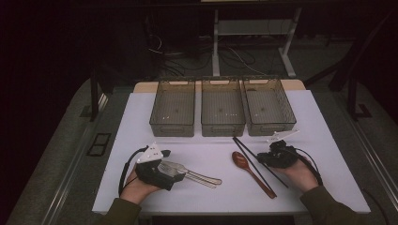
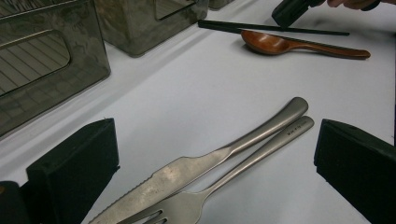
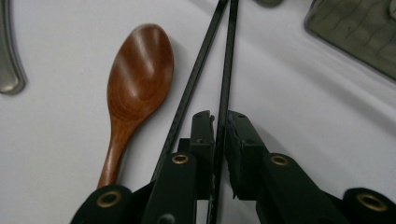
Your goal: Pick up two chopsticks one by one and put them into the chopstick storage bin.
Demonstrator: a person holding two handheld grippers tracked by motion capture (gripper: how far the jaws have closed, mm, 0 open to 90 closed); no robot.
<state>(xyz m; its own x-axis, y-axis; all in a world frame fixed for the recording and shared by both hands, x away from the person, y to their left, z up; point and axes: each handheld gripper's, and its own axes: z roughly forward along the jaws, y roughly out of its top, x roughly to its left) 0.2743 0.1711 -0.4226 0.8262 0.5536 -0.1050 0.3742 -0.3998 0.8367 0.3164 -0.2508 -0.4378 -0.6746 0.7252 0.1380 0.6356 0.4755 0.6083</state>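
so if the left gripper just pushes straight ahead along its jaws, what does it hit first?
Probably nothing soon. The left gripper, jaws open, straddles the knife and fork, which lie between the jaws, not in the way. Past the handles comes bare table, then likely the wooden spoon; depth unclear.

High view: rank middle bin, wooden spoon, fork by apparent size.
1. middle bin, clearly largest.
2. wooden spoon.
3. fork, partly hidden under the left gripper, so spoon versus fork is unsure.

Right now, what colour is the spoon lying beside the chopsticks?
Reddish-brown wood, the wooden spoon shows it best in the right gripper view.
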